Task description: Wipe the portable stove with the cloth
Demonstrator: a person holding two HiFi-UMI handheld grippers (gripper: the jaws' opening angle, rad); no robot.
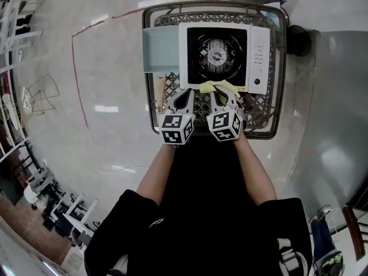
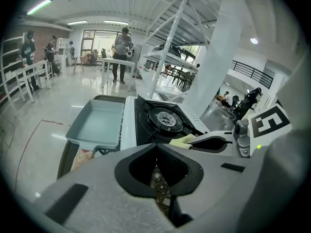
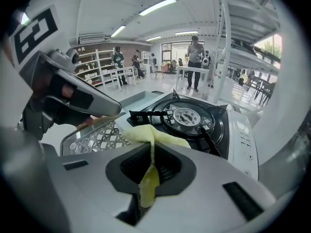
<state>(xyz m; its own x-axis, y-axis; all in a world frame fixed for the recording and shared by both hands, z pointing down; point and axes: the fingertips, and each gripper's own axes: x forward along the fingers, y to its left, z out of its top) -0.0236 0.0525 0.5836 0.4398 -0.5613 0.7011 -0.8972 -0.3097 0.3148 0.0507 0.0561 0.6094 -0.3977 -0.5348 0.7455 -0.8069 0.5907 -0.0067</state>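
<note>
The white portable stove (image 1: 224,53) with a black burner top sits on a dark lattice basket (image 1: 265,117). A yellow cloth (image 1: 217,87) lies at the stove's near edge, and my right gripper (image 1: 222,98) is shut on it. In the right gripper view the cloth (image 3: 154,136) bunches over the closed jaws (image 3: 151,148), just short of the burner (image 3: 194,118). My left gripper (image 1: 185,99) hovers beside it to the left, over the basket, with its jaws shut and nothing between them (image 2: 156,149). The left gripper view shows the stove (image 2: 160,118) ahead and the cloth (image 2: 182,141) to the right.
A pale grey tray (image 1: 161,50) lies against the stove's left side on the basket. The basket stands on a glossy floor marked with a red tape line (image 1: 77,79). White shelving (image 2: 170,47) and several people stand far behind.
</note>
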